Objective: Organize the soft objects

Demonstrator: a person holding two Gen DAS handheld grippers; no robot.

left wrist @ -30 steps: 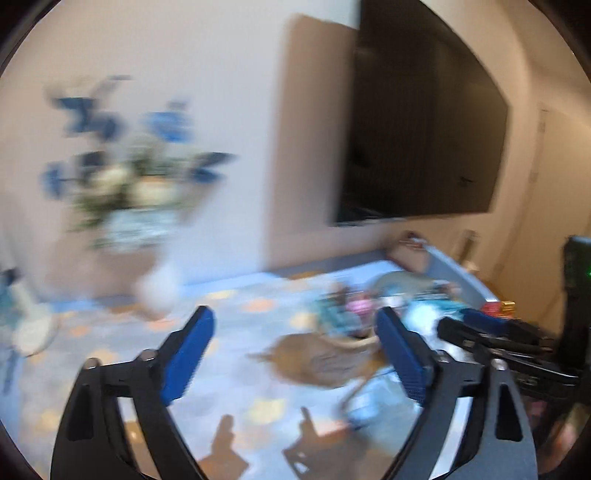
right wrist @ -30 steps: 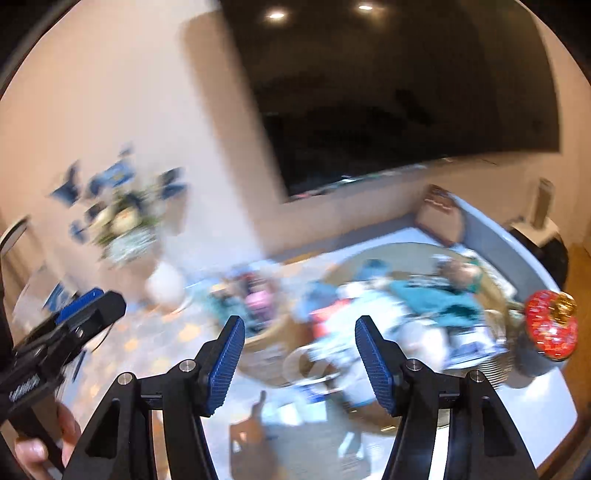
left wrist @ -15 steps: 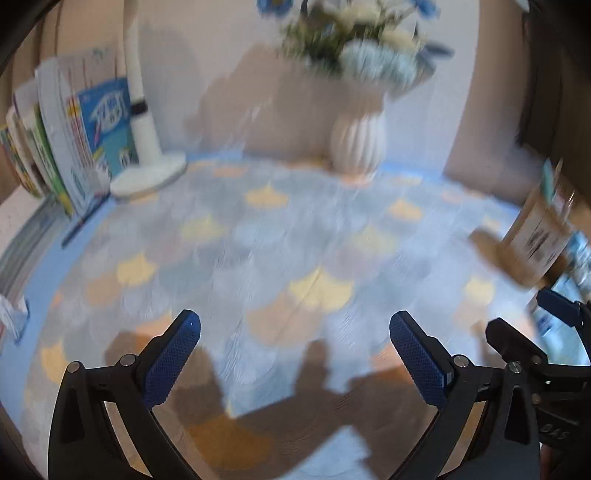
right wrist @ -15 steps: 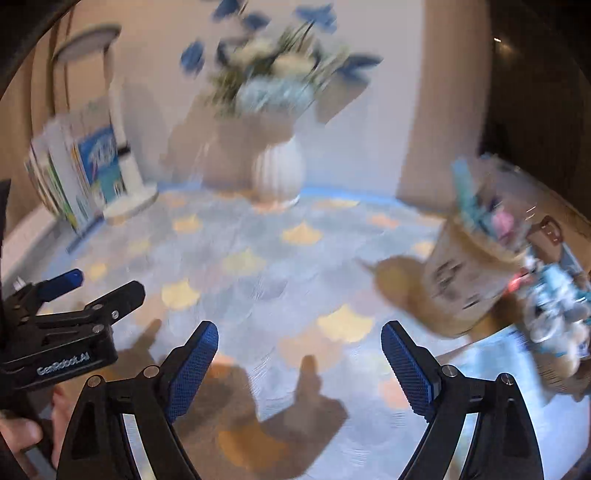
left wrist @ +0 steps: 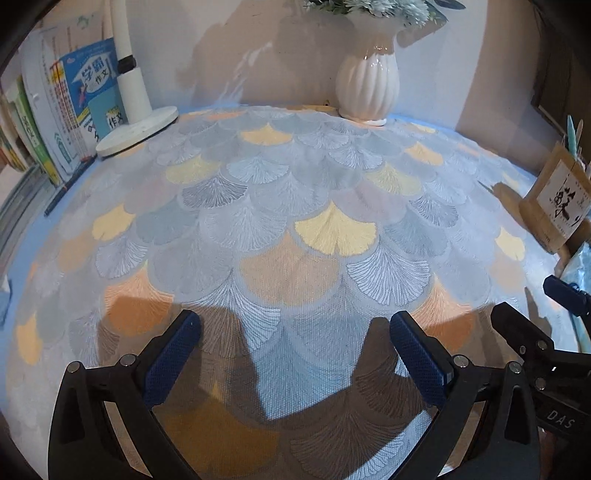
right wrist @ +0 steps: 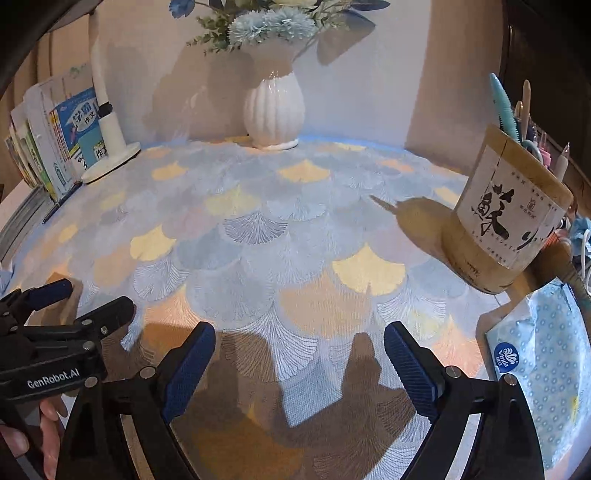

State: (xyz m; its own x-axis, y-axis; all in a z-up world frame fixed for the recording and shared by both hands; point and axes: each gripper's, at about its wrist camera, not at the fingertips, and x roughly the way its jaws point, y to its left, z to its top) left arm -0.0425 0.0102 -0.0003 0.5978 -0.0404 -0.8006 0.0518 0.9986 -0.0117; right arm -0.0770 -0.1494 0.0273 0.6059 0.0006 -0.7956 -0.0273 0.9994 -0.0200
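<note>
At the far left of the right wrist view I see my left gripper [right wrist: 68,301], with a bare hand [right wrist: 35,432] under it in the lower left corner. In its own view, the left gripper [left wrist: 295,336] has its jaws wide apart and nothing between them, only the tablecloth [left wrist: 295,206] with fan-shaped leaves in grey, yellow and orange.

In the upper left of both views stand some books [right wrist: 62,136] and a white lamp base [right wrist: 110,158]. In the upper middle there is a white ribbed vase [right wrist: 274,110] with blue and white flowers [right wrist: 273,22].

In the lower middle of the right wrist view is my right gripper [right wrist: 299,350]. Its jaws are opening and between them is only bare cloth.

At the right side stands a bamboo pen holder [right wrist: 506,214], tilted in the frame, with pens in it. The soft thing I can name is a blue tissue pack [right wrist: 546,362] at the lower right edge. It lies just beside the right finger, outside the jaws and not touching the pads.
</note>
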